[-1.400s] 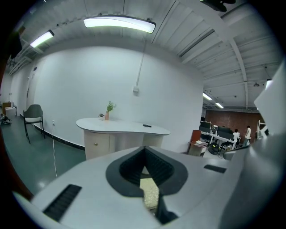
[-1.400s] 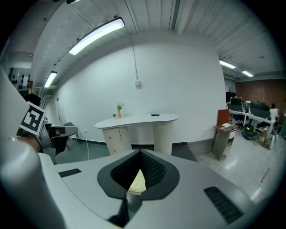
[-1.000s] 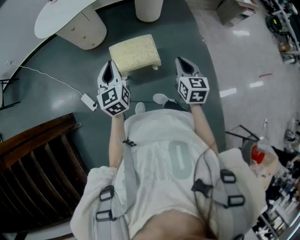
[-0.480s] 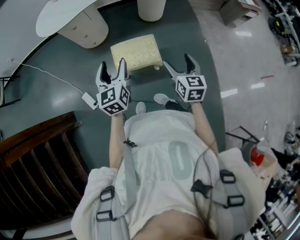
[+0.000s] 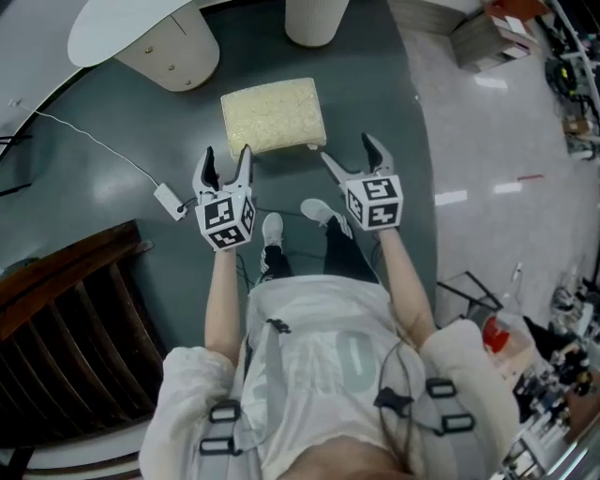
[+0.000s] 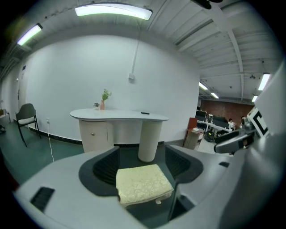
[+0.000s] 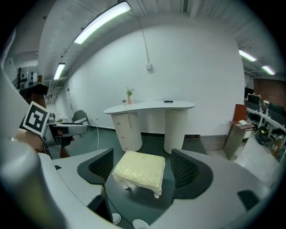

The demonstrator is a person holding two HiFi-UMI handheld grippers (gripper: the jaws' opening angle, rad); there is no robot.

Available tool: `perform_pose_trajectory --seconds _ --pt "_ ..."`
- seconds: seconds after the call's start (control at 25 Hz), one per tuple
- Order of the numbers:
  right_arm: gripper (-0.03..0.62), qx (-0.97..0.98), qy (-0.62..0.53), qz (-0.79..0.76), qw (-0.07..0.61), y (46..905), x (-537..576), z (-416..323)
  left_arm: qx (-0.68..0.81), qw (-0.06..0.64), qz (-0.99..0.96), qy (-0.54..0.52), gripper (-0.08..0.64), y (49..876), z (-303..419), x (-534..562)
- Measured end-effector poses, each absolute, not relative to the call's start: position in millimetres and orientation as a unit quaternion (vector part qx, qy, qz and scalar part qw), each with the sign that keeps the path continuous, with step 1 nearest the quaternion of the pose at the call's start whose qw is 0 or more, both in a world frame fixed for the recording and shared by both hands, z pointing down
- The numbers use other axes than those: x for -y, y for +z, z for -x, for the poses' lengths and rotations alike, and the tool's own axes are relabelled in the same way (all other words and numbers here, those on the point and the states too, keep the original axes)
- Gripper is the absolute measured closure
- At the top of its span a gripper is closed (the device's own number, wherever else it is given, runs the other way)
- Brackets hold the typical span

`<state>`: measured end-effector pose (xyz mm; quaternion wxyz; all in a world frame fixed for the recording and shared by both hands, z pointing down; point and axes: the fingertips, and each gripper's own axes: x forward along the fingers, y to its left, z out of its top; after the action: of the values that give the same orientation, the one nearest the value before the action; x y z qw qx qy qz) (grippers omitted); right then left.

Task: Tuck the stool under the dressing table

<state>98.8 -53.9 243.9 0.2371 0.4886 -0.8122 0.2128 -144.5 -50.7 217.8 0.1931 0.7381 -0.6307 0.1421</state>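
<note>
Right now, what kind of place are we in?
Probably a big workshop or lab hall with a pretend bedroom corner: a white dressing table and a cushioned stool stand on bare green floor, under strip lights, with work desks farther back.

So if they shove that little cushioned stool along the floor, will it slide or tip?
Probably slides: the stool sits low and wide on short legs, so tipping seems unlikely. The glossy floor should let it glide. Its padded top would likely give under pressure.
</note>
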Motion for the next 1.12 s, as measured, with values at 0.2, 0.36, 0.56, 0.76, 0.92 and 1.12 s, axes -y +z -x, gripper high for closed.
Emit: perform_pose_trajectory --seconds 0.2,0.36,0.56,0.76,0.92,1.12 --pt "0.219 0.808 0.223 -0.471 0.274 311.9 77.8 -90.9 0.609 0.215 -0.738 0.196 0.261 311.0 158.2 55.2" --pt "0.219 0.791 0.240 -0.475 0.301 375.8 89.7 -99.1 0.601 0.216 -0.731 0.242 0.261 390.8 172.8 51.8" --pt "0.219 0.777 0.245 -0.482 0.322 454.1 90.6 -112.1 0.605 0.250 -0.708 0.266 0.261 489.6 191.8 47.6" --pt "0.219 0.768 0.249 -0.473 0.352 555.1 93.7 -108.5 0.600 0.271 -0.693 0.293 0.261 582.8 210.4 48.3" --pt "0.221 0.765 0.243 -0.468 0.371 626.8 97.4 -101.7 0.577 0.269 -0.698 0.328 0.261 645.3 215.1 42.5" --pt "0.221 0.750 0.241 -0.466 0.404 699.9 99.9 -108.5 0.566 0.279 -0.692 0.352 0.261 710.1 217.4 42.1"
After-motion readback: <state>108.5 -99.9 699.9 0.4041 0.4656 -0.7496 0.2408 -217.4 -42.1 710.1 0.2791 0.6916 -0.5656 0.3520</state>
